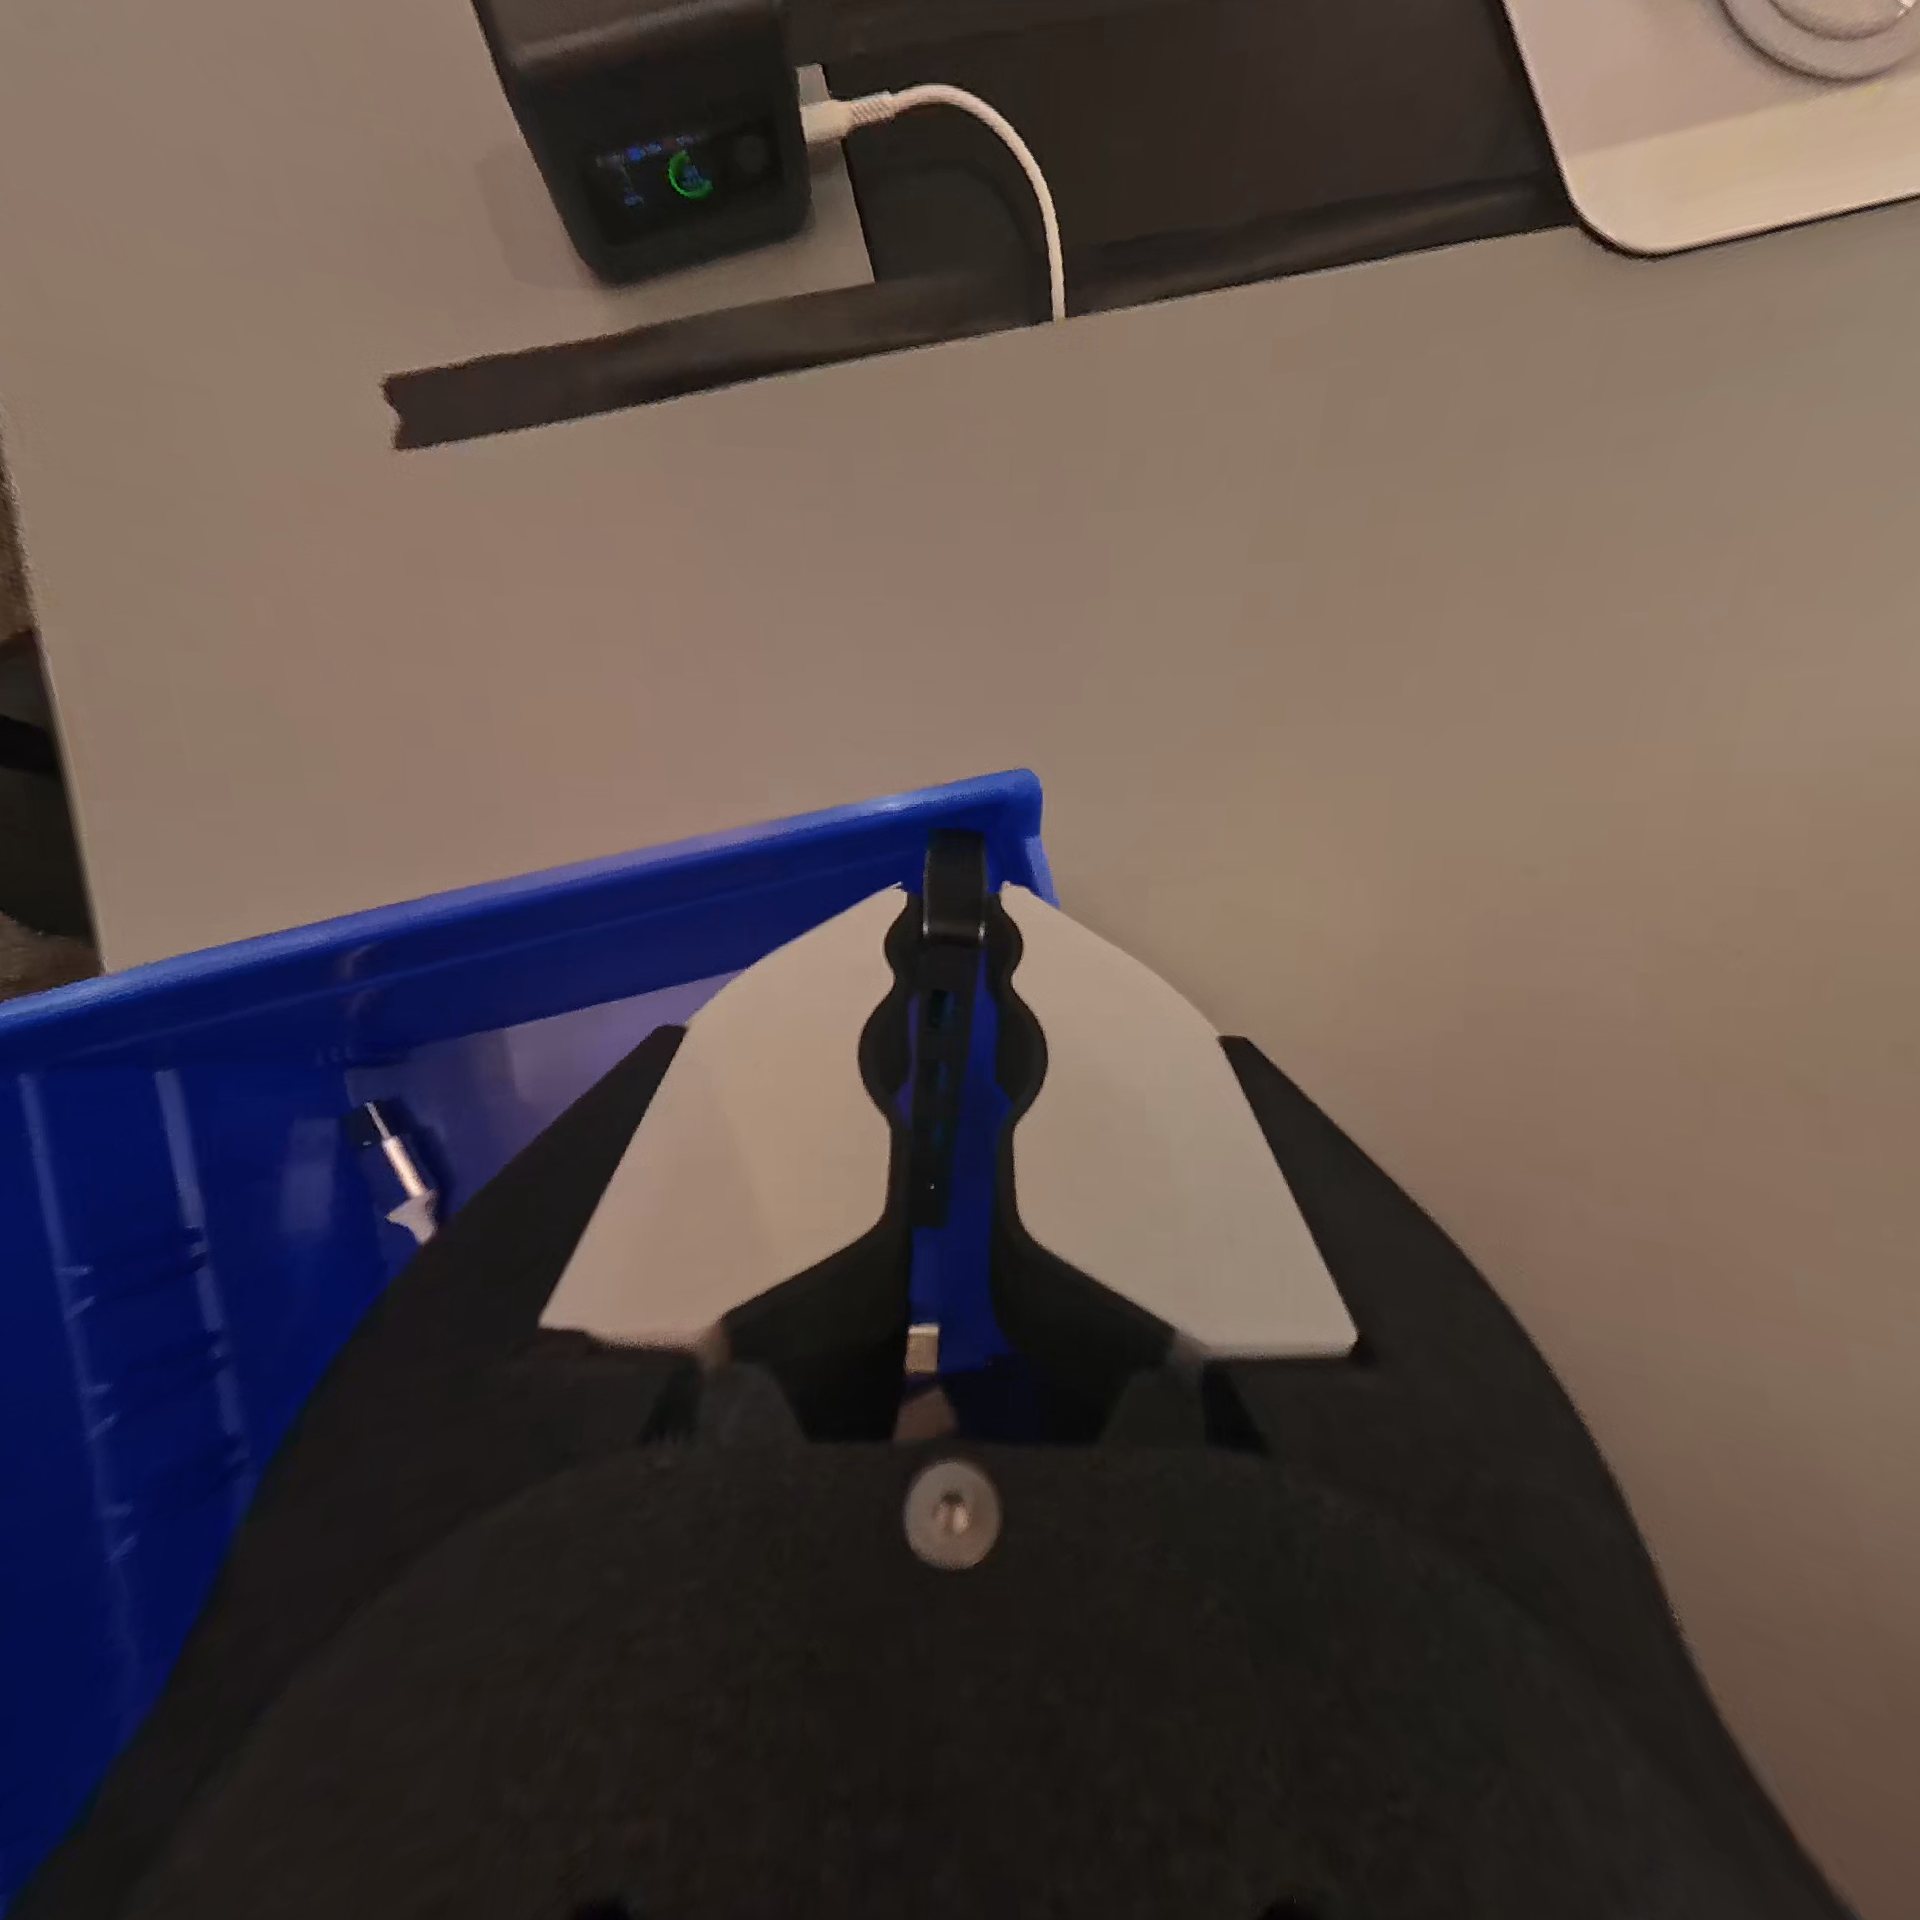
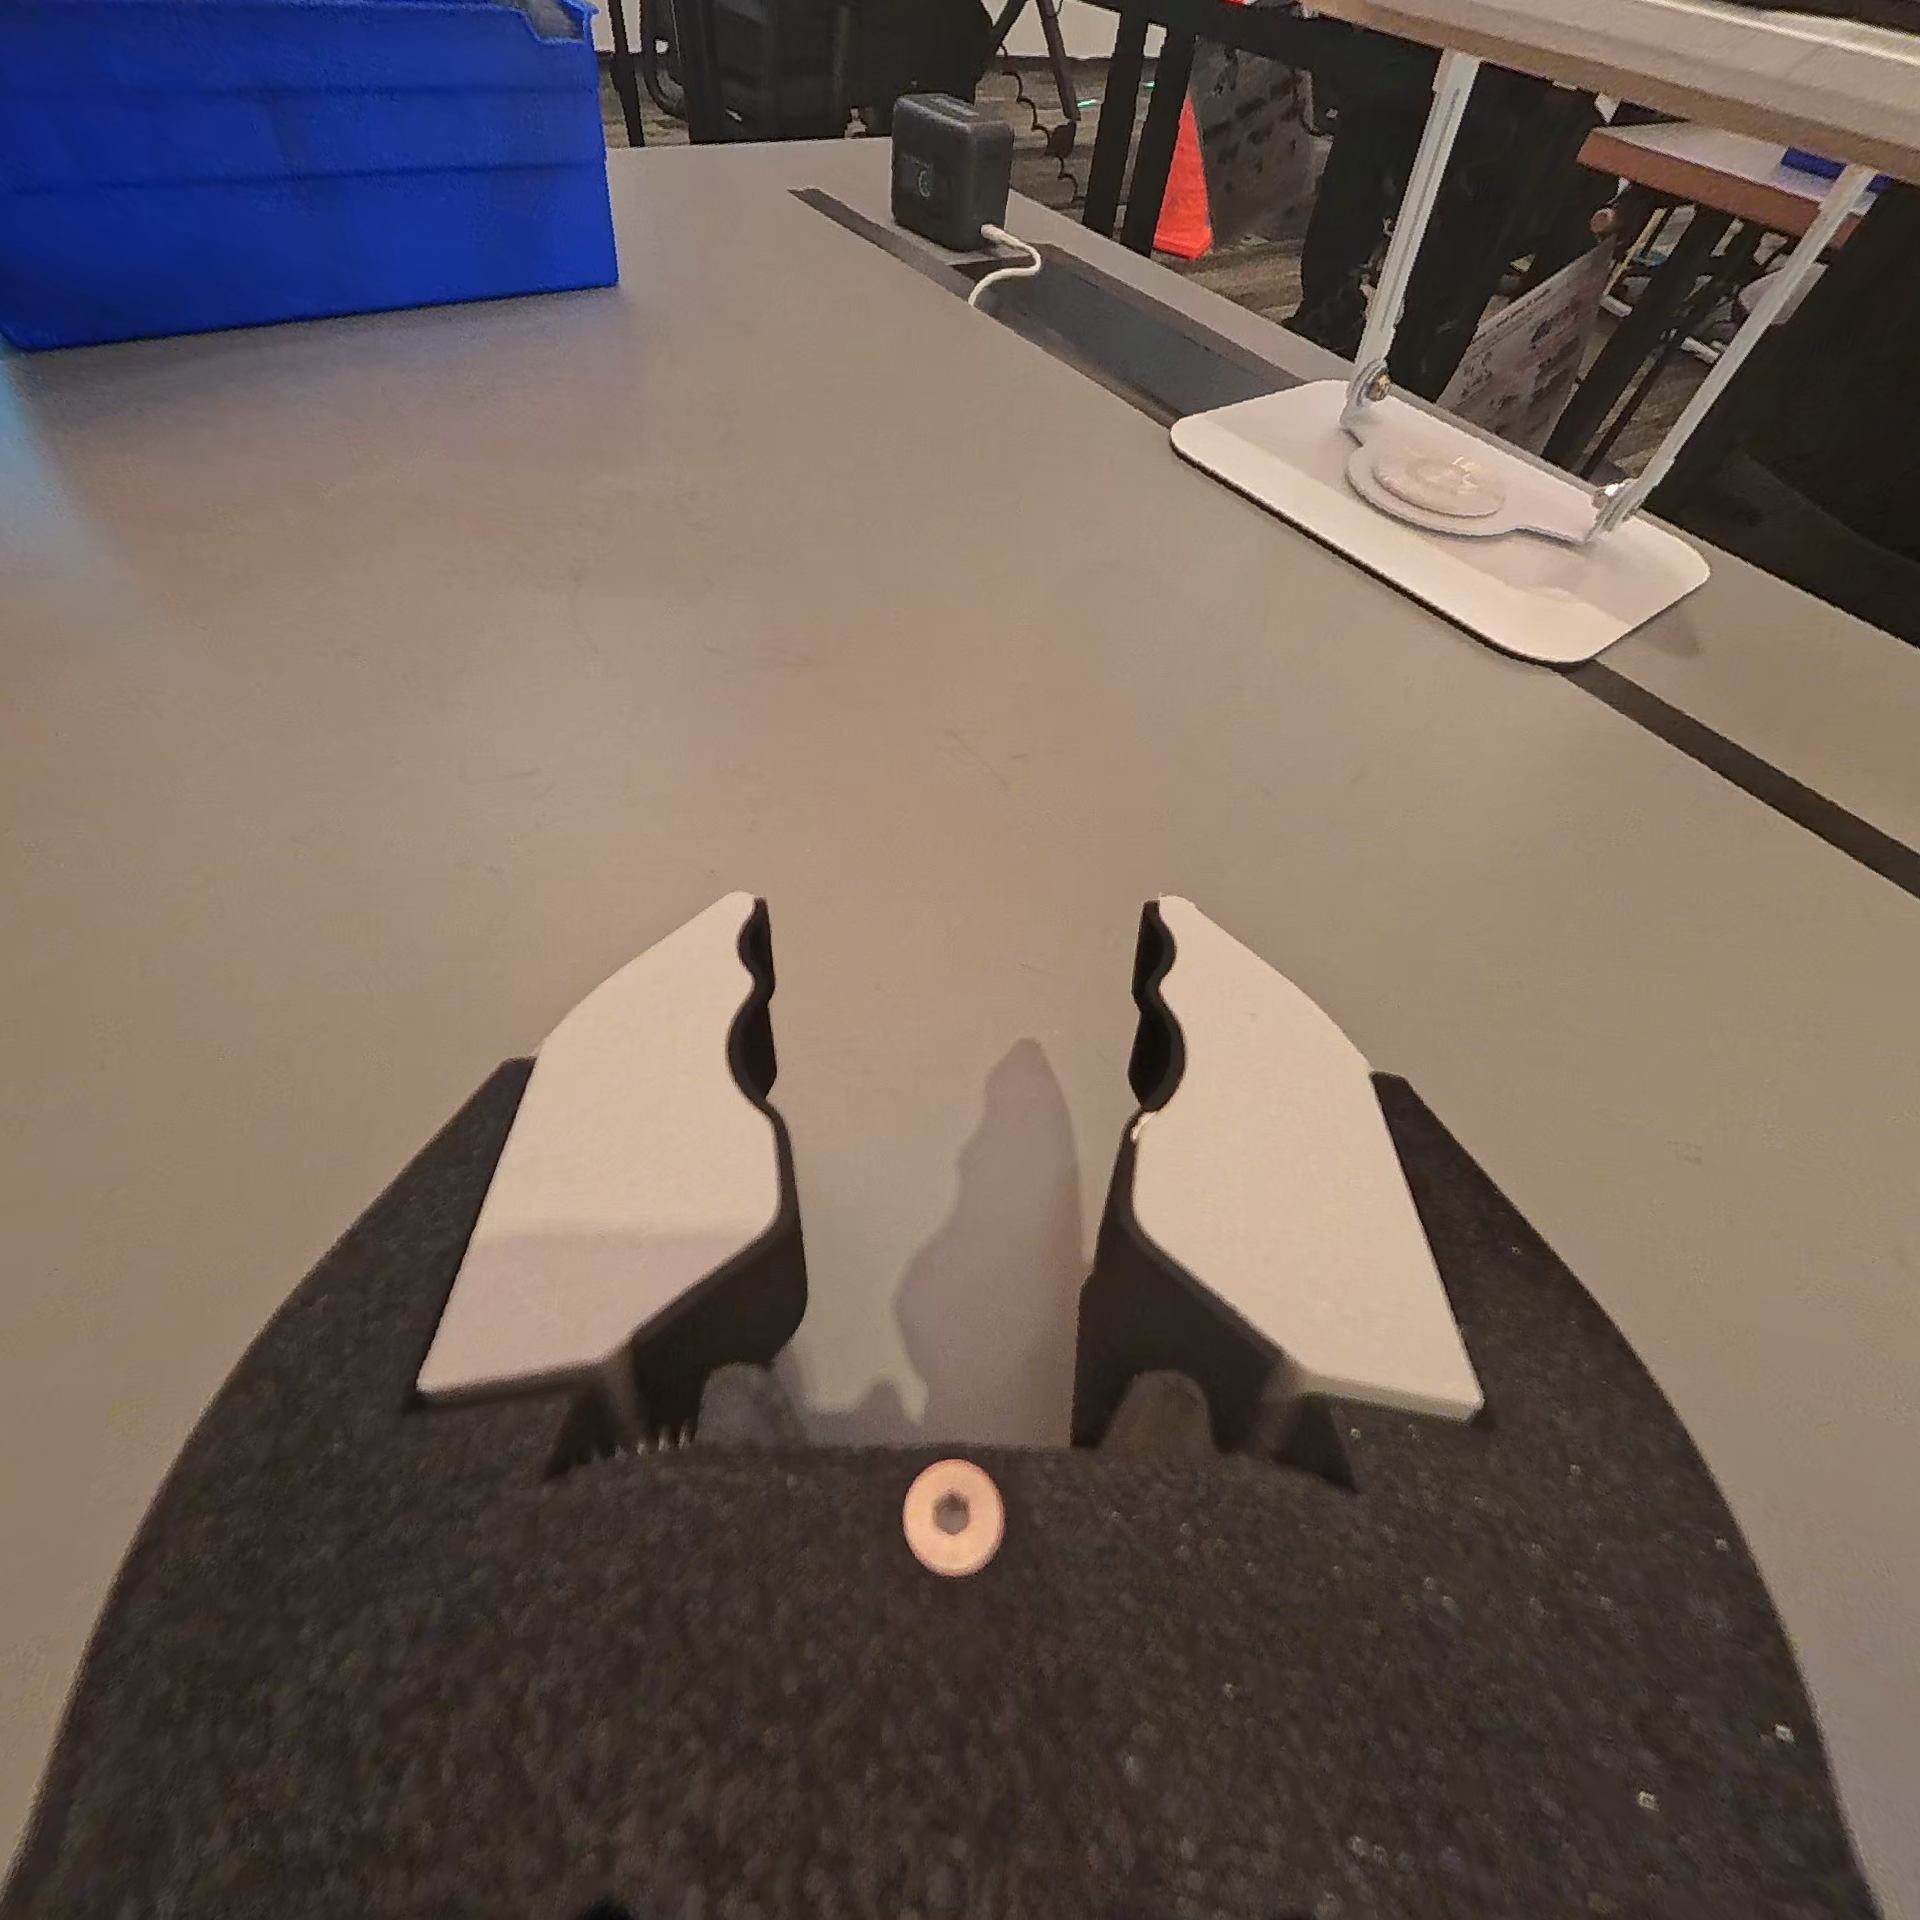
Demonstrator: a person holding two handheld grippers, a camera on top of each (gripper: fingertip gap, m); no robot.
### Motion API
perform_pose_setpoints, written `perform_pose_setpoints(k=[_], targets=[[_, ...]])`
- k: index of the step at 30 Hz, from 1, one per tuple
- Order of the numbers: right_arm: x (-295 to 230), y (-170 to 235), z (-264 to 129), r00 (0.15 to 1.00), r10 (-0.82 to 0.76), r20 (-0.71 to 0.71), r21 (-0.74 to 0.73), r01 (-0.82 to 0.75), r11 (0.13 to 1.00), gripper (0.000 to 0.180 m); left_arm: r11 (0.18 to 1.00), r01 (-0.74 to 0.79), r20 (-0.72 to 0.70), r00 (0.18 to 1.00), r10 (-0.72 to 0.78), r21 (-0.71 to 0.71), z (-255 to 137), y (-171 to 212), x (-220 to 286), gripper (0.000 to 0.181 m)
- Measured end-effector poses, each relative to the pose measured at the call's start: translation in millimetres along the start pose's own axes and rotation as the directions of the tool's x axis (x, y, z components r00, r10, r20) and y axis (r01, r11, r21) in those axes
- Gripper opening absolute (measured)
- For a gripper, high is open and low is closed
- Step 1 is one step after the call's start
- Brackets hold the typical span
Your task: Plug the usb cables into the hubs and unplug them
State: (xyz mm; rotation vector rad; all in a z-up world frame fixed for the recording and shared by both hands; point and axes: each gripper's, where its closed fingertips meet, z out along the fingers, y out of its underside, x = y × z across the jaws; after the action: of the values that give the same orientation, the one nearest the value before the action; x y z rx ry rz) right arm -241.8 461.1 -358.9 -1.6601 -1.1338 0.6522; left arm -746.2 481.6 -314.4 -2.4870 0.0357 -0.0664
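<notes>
My left gripper (image 1: 953, 920) is shut on a slim black USB hub (image 1: 938, 1101) with blue ports, held edge-on between the fingers over the near right corner of a blue bin (image 1: 499, 935). A silver cable plug (image 1: 395, 1164) lies inside the bin at the left. Another small silver plug (image 1: 921, 1347) shows low between my fingers. My right gripper (image 2: 956, 920) is open and empty, low over the bare grey table (image 2: 727, 623). The blue bin also shows in the right wrist view (image 2: 301, 177), at the far left.
A black charger block with a lit screen (image 1: 675, 145) and a white cable (image 1: 1023, 177) stands at the table's far edge by a black tape strip (image 1: 675, 364). A white stand base (image 2: 1455, 520) sits at the right. An orange cone (image 2: 1184, 187) stands beyond the table. My right fingertips sit around 50 cm from my left ones.
</notes>
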Motion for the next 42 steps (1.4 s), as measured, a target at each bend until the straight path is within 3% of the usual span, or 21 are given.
perform_pose_setpoints(k=[7, 15, 22, 27, 32, 38, 42], targets=[[-1.8, -2.3, -0.8, 1.000, -0.011, 0.001, 0.004, 0.011, 1.000, 0.066, 0.989, 0.058, 0.052, 0.996, -0.066, 0.135, -50.9, -20.2, -26.0, 0.011], [-1.4, -6.1, -3.2, 1.000, -0.016, -0.006, 0.020, 0.016, 1.000, 0.065, 0.972, 0.010, 0.100, 0.994, -0.034, 0.233, -111.5, -37.7, -27.2, 0.010], [0.9, -7.8, -4.8, 1.000, -0.011, -0.015, 0.029, 0.012, 1.000, 0.065, 0.949, -0.153, 0.217, 0.972, 0.094, 0.276, -173.9, -70.4, -3.2, 0.010], [1.6, -9.1, -5.7, 1.000, -0.004, -0.014, 0.038, 0.004, 0.999, 0.065, 0.909, -0.283, 0.204, 0.952, 0.228, 0.307, -204.3, -97.5, 57.6, 0.010], [3.6, -9.5, -6.8, 1.000, 0.007, -0.015, 0.046, -0.007, 0.999, 0.065, 0.841, -0.446, 0.126, 0.895, 0.429, 0.306, -187.8, -104.9, 156.2, 0.010], [9.0, -6.3, -7.4, 0.999, 0.022, -0.023, 0.042, -0.021, 0.999, 0.064, 0.724, -0.637, 0.087, 0.763, 0.640, 0.265, -125.2, -93.4, 263.4, 0.010], [10.2, -7.2, -8.4, 0.999, 0.028, -0.024, 0.049, -0.027, 0.998, 0.064, 0.711, -0.648, -0.015, 0.736, 0.677, 0.273, -76.2, -82.8, 316.2, 0.010]])
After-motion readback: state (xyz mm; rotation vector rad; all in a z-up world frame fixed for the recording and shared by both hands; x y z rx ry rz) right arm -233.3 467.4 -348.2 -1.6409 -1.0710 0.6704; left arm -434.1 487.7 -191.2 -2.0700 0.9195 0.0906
